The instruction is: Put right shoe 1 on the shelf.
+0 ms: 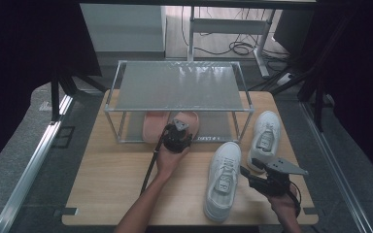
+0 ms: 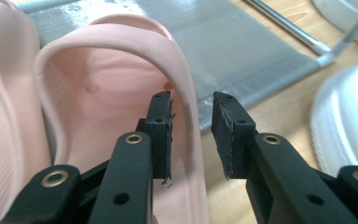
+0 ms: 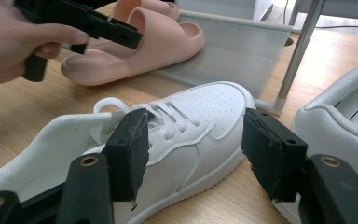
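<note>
Our left gripper (image 2: 192,135), jaws parted astride the pink slide's (image 2: 121,93) rim, sets it on the rack's lower shelf (image 2: 261,51) (beside its mate); our right gripper (image 3: 193,154) gapes near the white sneaker (image 3: 191,126).

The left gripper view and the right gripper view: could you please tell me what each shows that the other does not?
Left gripper view alone: the left gripper, jaws apart astride the pink slipper's side wall, with no press evident. Right gripper view alone: the right gripper, open around the laced white sneaker, and the hand holding the other gripper. Both: pink slippers, grey shelf, wooden table.
</note>
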Available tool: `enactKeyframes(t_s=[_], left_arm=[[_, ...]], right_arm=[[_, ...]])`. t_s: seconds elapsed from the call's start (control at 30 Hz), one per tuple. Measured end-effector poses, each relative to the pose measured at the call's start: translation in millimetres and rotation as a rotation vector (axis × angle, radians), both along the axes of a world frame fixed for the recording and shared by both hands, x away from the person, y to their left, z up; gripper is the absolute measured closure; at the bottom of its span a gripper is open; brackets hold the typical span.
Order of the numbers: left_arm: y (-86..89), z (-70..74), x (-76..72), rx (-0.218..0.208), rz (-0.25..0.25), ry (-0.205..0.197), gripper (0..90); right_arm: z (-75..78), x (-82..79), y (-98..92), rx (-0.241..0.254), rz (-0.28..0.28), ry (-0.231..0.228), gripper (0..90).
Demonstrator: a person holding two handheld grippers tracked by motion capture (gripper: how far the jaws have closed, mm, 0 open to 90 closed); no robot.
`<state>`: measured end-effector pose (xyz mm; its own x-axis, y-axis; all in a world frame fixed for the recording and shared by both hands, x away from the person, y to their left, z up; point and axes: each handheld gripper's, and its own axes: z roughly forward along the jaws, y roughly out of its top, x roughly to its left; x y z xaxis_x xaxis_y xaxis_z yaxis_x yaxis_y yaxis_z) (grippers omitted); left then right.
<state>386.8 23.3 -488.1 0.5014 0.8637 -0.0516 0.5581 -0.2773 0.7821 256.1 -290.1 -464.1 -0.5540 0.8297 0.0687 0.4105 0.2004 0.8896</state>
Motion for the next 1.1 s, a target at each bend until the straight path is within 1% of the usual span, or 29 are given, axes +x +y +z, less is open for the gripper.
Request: enactKeyframes(t_s=[0.07, 0.1, 0.17, 0.23, 0.27, 0.3, 0.43, 0.5, 0.57, 0.6, 0.63, 0.67, 0.73, 0.83, 0.9, 1.03, 1.1], left_arm=[[1.9, 4.8, -10.2, 0.001, -0.023, -0.028, 71.7], [2.1, 7.1, -14.0, 0.001, -0.034, -0.036, 75.3], [1.3, 9.9, -17.9, -0.012, -0.058, -0.036, 80.3], [-3.0, 12.6, -20.0, -0.029, -0.093, -0.022, 84.1], [-5.7, 12.6, -18.5, -0.040, -0.109, -0.005, 86.2], [-7.8, 12.1, -16.3, -0.043, -0.119, 0.009, 87.8], [-16.7, 7.0, -6.0, -0.041, -0.121, 0.037, 89.5], [-21.0, 3.4, -0.8, -0.019, -0.109, 0.036, 89.9], [-24.9, -2.2, 6.9, 0.013, -0.092, 0.043, 89.9], [-27.8, -6.9, 12.6, 0.047, -0.073, 0.040, 90.0], [-28.5, -9.1, 15.5, 0.065, -0.067, 0.043, 89.9], [-29.1, -10.1, 16.7, 0.069, -0.062, 0.044, 90.0], [-29.8, -13.1, 21.5, 0.110, -0.053, 0.040, 89.9], [-31.9, -15.8, 24.4, 0.125, -0.039, 0.031, 90.0], [-36.9, -17.0, 26.3, 0.158, -0.035, 0.026, 90.0], [-40.4, -18.7, 31.9, 0.171, -0.028, 0.034, 90.0], [-40.8, -19.0, 35.8, 0.178, -0.011, 0.033, 90.0]], right_arm=[[-0.2, 0.1, 0.7, -0.002, 0.001, 0.001, 41.6], [-0.3, 0.1, 1.3, -0.002, 0.002, 0.001, 41.7], [-0.6, 0.5, 2.2, -0.005, 0.004, 0.001, 41.7], [-1.1, 0.8, 3.2, -0.006, 0.006, 0.004, 41.6], [-1.5, 1.0, 3.8, -0.007, 0.008, 0.005, 41.6], [-1.8, 1.1, 4.6, -0.009, 0.009, 0.007, 41.6], [-1.7, 0.8, 5.0, -0.009, 0.013, 0.005, 41.6], [-1.6, 1.0, 3.8, -0.004, 0.009, 0.005, 41.6], [-1.8, 1.1, 2.9, -0.004, 0.006, 0.006, 41.6], [-1.8, 1.1, 2.8, -0.003, 0.006, 0.006, 41.6], [-1.6, 0.8, 3.0, -0.003, 0.008, 0.005, 41.6], [-1.5, 0.7, 3.0, -0.003, 0.009, 0.005, 41.6], [-1.6, 0.7, 3.1, -0.003, 0.009, 0.005, 41.6], [-1.8, 1.1, 3.0, -0.003, 0.009, 0.006, 41.6], [-1.8, 0.9, 2.9, -0.004, 0.009, 0.006, 41.6], [-1.3, 0.3, 2.8, -0.001, 0.008, 0.005, 41.6], [-1.0, 0.1, 2.2, -0.001, 0.008, 0.004, 41.6]])
